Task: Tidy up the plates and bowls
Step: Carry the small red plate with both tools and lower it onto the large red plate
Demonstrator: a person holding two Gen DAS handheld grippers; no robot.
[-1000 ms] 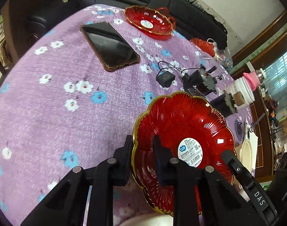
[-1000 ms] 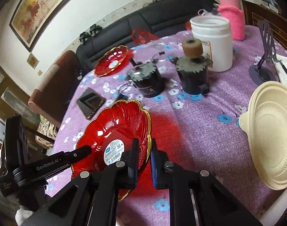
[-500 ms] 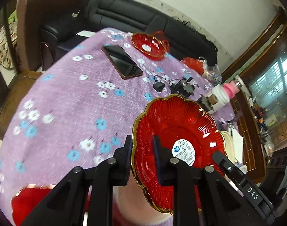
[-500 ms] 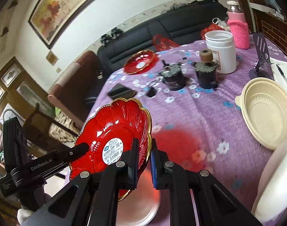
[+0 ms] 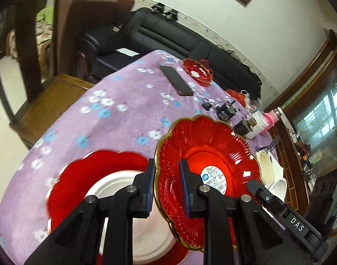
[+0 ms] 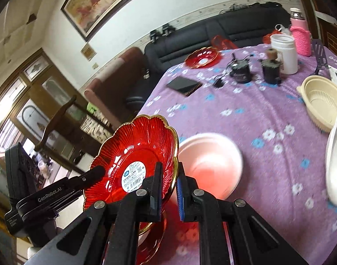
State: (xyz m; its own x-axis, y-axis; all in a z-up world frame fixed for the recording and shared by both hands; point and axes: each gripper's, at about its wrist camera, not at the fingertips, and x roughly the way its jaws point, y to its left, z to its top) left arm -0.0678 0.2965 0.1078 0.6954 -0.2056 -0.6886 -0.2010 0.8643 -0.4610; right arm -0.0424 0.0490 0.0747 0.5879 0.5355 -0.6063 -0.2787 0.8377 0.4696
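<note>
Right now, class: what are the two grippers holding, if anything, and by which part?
Both hold one red scalloped plate: the left gripper and the right gripper each pinch its gold rim, on opposite sides.

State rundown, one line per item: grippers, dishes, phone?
Left gripper: shut on held plate's rim.
Right gripper: shut on opposite rim.
Held plate: lifted, tilted.
Far red plate: flat on table.
White bowl: upright on another red plate.
Beige bowl: upright, empty.
Phone: lying flat, screen dark.
</note>
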